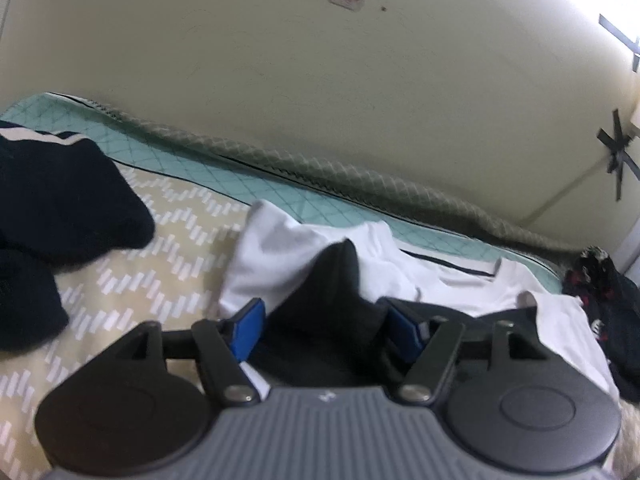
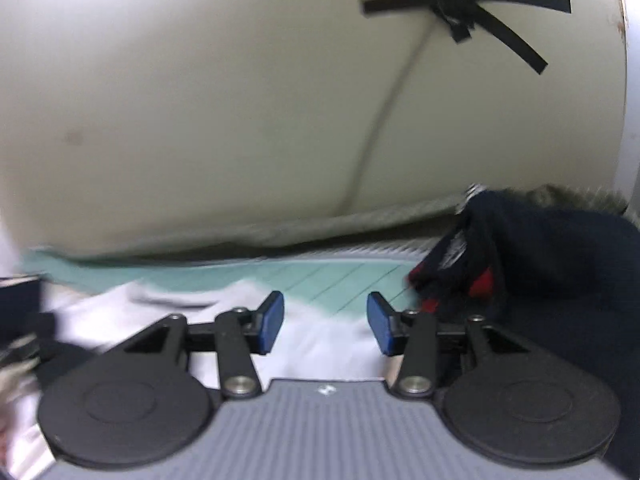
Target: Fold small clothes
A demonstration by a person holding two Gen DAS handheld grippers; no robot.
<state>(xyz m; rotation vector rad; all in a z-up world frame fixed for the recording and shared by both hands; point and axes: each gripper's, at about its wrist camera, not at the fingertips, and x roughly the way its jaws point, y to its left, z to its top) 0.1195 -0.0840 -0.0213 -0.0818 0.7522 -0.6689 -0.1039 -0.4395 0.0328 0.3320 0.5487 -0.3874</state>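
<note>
Over the white shirt, left gripper straddles black cloth unclamped — right gripper gapes empty.

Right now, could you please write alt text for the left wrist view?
The left gripper has a peak of black cloth between its blue pads, above a white garment on a patterned bedspread. A dark navy garment lies left.

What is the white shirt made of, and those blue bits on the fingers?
The white shirt looks like soft, matte knit cloth, probably cotton: it wrinkles and drapes loosely. The blue pads on the fingers look like smooth rubber or plastic, flat and faintly shiny. I cannot tell which.
</note>
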